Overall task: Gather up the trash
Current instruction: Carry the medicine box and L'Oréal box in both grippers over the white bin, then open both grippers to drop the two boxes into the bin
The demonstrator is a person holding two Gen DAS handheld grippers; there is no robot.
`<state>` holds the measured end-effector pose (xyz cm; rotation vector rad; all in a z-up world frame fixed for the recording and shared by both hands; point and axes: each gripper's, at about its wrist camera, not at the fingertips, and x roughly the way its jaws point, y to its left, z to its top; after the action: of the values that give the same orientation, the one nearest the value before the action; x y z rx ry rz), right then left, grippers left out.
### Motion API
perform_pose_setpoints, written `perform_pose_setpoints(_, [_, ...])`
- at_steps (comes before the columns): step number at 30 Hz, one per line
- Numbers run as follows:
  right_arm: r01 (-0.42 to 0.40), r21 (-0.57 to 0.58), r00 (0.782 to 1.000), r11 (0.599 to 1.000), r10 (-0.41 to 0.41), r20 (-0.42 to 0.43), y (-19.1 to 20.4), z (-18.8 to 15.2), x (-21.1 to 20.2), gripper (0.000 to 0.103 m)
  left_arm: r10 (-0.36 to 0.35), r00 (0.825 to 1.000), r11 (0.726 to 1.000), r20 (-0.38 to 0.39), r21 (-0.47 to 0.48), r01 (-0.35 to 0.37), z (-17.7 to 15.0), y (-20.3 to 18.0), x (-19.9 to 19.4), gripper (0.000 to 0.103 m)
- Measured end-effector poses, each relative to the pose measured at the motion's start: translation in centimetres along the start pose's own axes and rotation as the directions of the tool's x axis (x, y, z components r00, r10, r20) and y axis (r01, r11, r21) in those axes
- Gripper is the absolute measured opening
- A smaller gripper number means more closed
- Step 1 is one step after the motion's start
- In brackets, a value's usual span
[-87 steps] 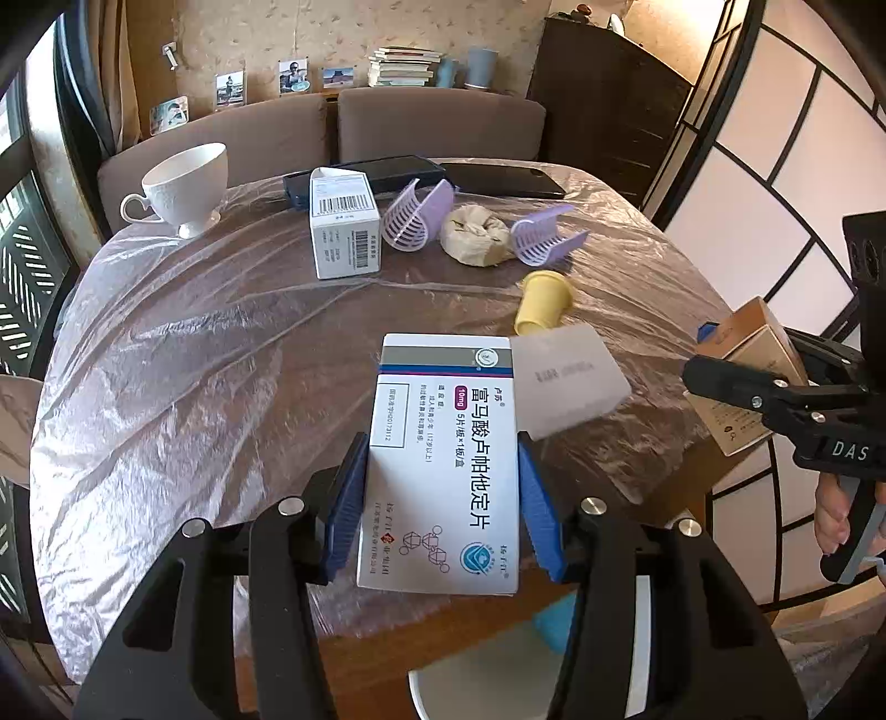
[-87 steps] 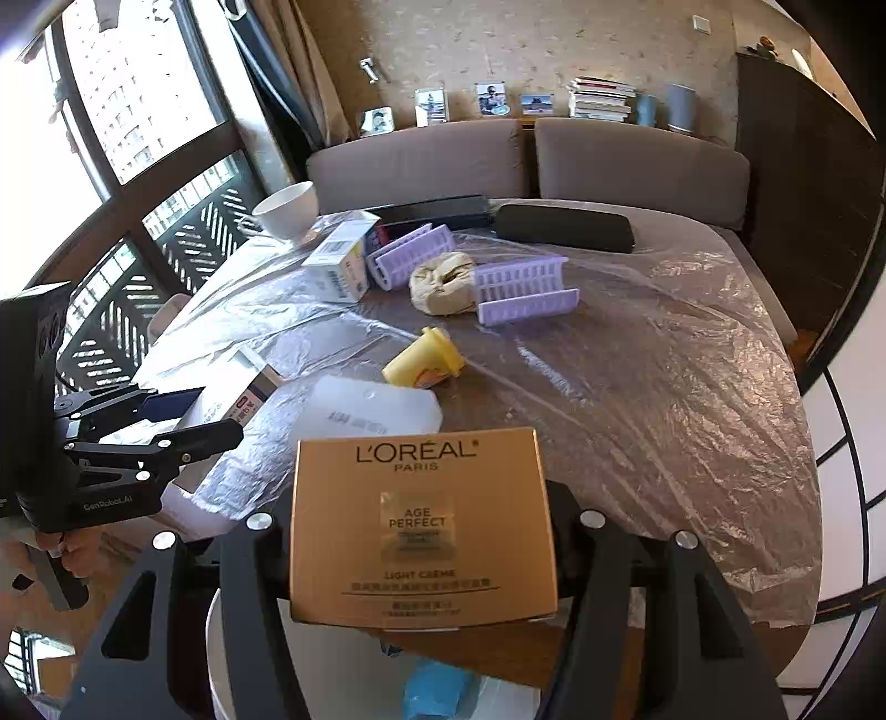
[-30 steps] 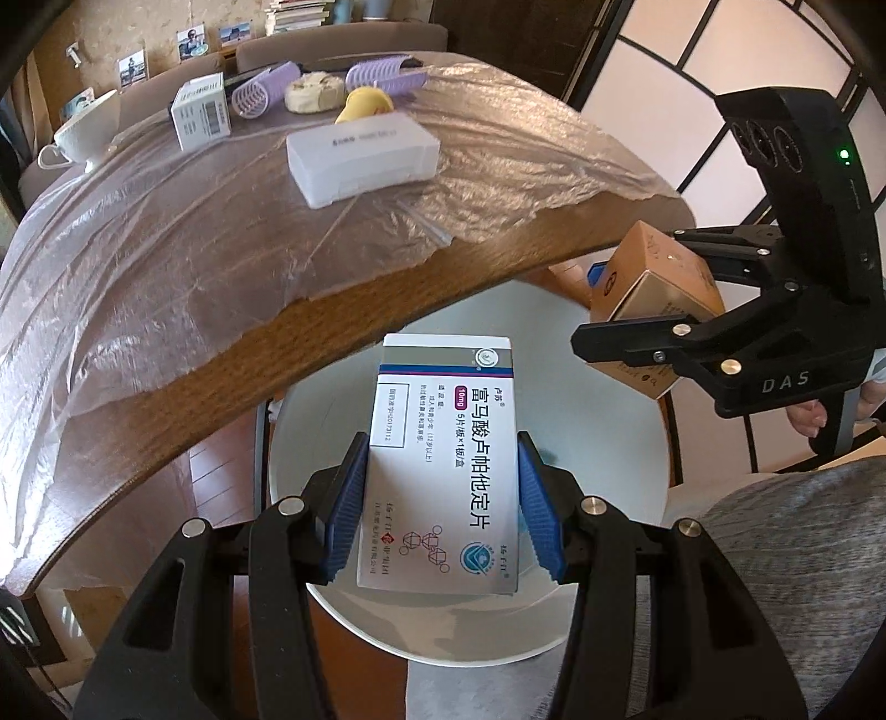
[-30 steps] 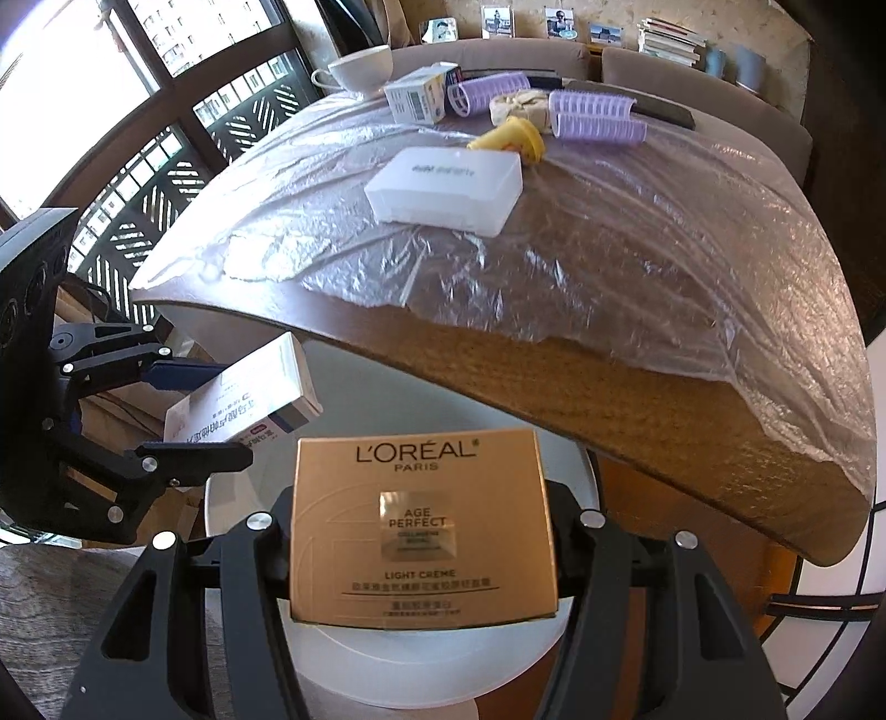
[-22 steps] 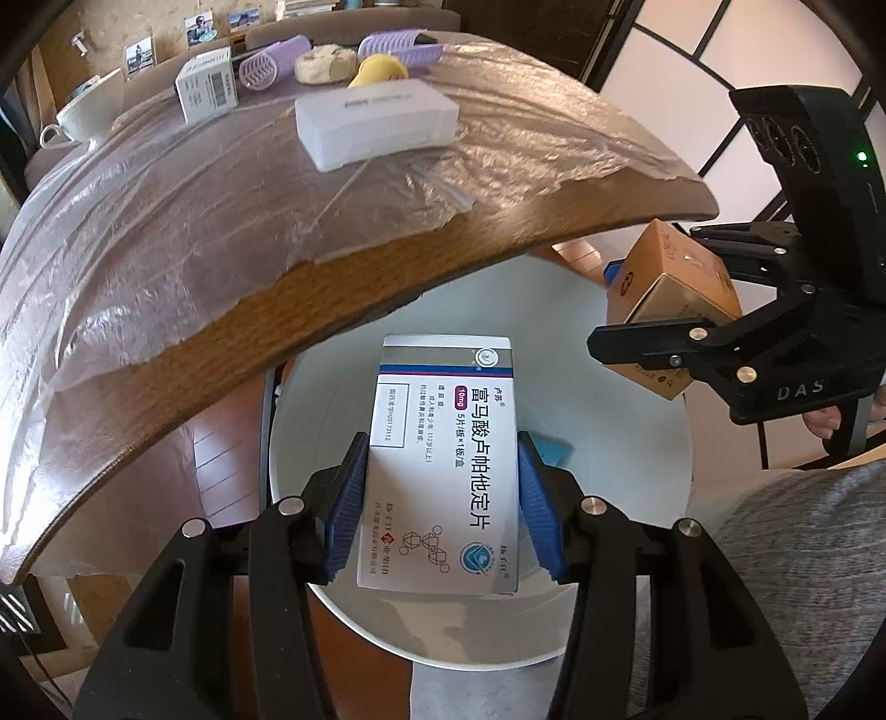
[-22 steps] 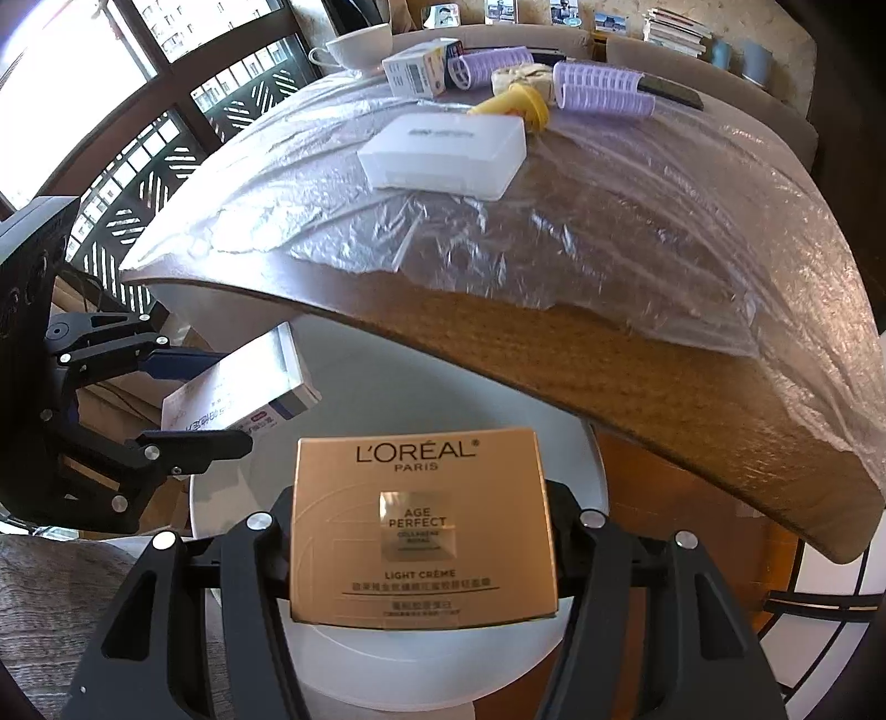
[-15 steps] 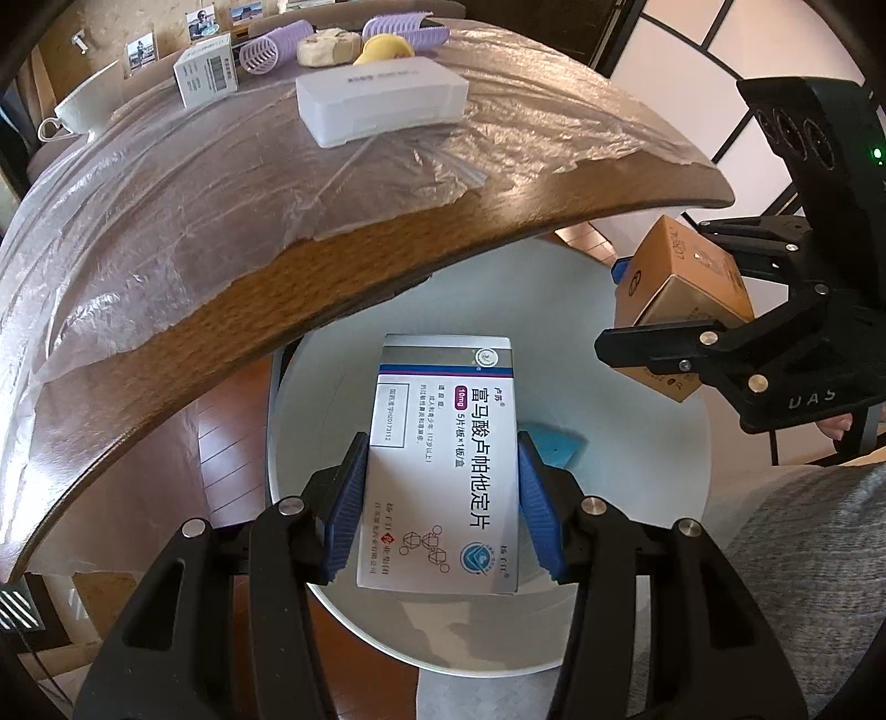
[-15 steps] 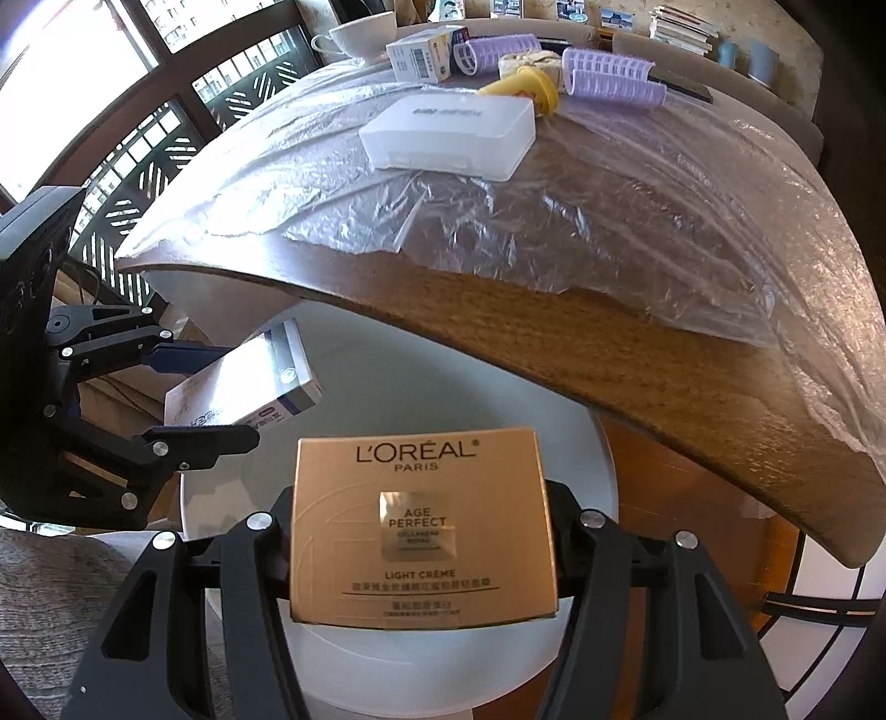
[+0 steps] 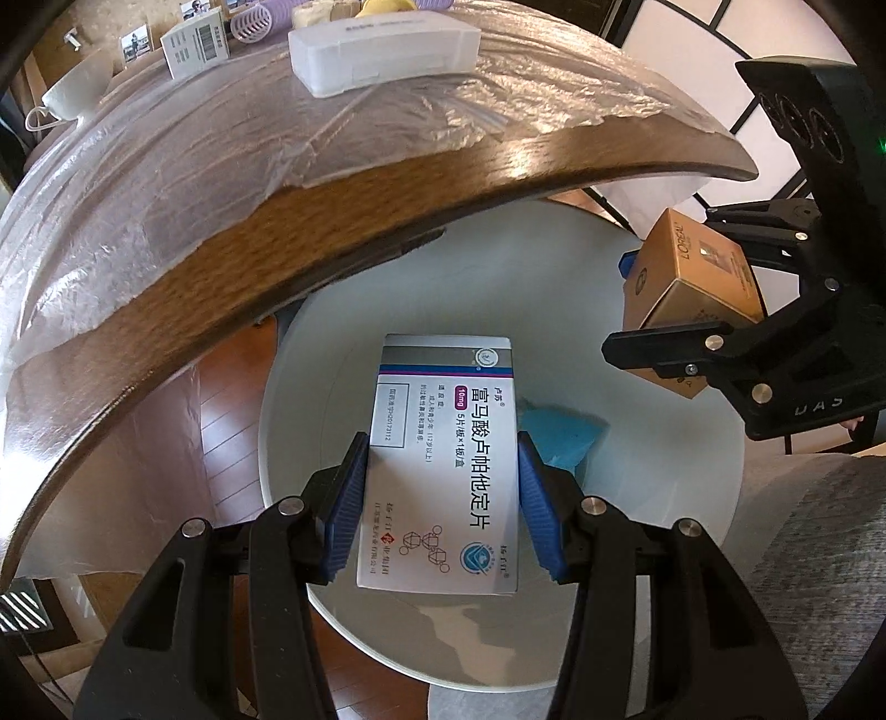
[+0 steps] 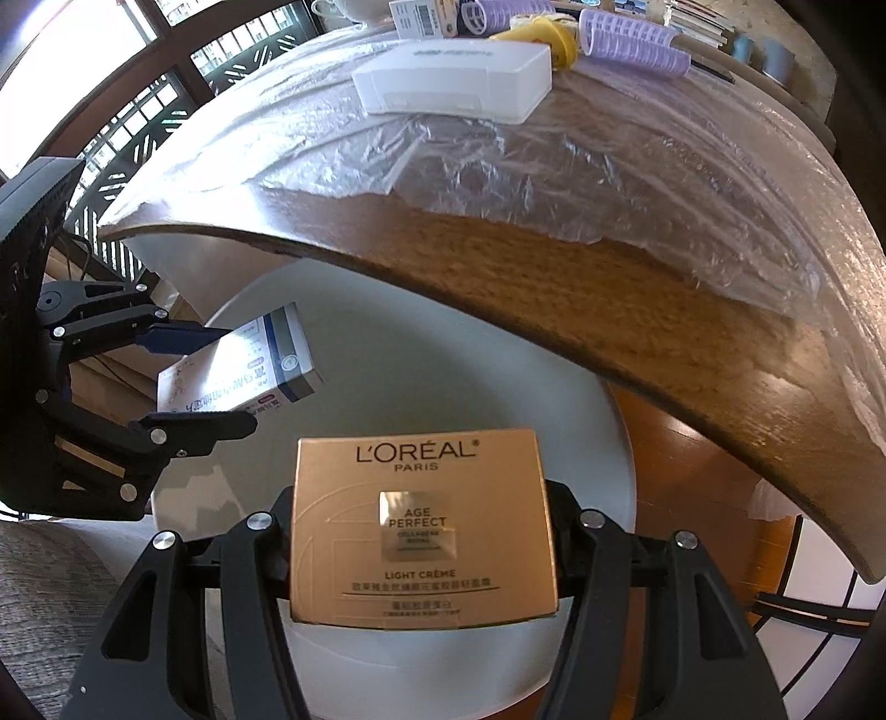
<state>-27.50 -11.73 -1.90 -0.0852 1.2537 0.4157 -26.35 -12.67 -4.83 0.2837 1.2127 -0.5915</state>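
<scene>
My left gripper (image 9: 440, 476) is shut on a white medicine box (image 9: 443, 443) with blue and purple print, held over the open white trash bin (image 9: 664, 498) below the table edge. My right gripper (image 10: 423, 531) is shut on a gold L'Oréal cream box (image 10: 423, 526), also held over the bin (image 10: 387, 360). The right gripper with the gold box (image 9: 686, 293) shows at the right of the left wrist view. The left gripper with the medicine box (image 10: 238, 371) shows at the left of the right wrist view. A blue scrap (image 9: 559, 437) lies inside the bin.
The wooden table (image 9: 277, 243) under clear plastic film overhangs the bin's far side. On it are a white flat box (image 9: 382, 47), a small barcode carton (image 9: 196, 44), purple hair rollers (image 10: 631, 36), a yellow cup (image 10: 548, 27) and a white teacup (image 9: 72, 91).
Both grippers have left the tabletop and dropped below the table edge, over the white bin. In the last second both boxes have sunk a little lower towards the bin. Both grips are unchanged.
</scene>
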Motion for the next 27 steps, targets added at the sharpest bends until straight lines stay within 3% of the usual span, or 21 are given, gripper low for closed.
perform_pose_setpoints(24, [0.020,0.006,0.999,1.000,-0.020,-0.039,0.6,0.1,2.4,0.059,0.009,0.999,1.000,-0.042,0.013,-0.008,-0.6,1.3,4.4,0.052])
perform_pose_setpoints(26, [0.024,0.023,0.999,0.999,-0.024,-0.039,0.3,0.1,2.4,0.060,0.003,0.999,1.000,-0.048,0.005,-0.003,-0.5,1.2,4.4,0.055])
perform_pose_setpoints(27, [0.021,0.033,0.999,0.999,-0.020,-0.038,0.2,0.2,2.3,0.066,0.009,0.999,1.000,-0.050,0.000,-0.009,-0.6,1.5,4.4,0.063])
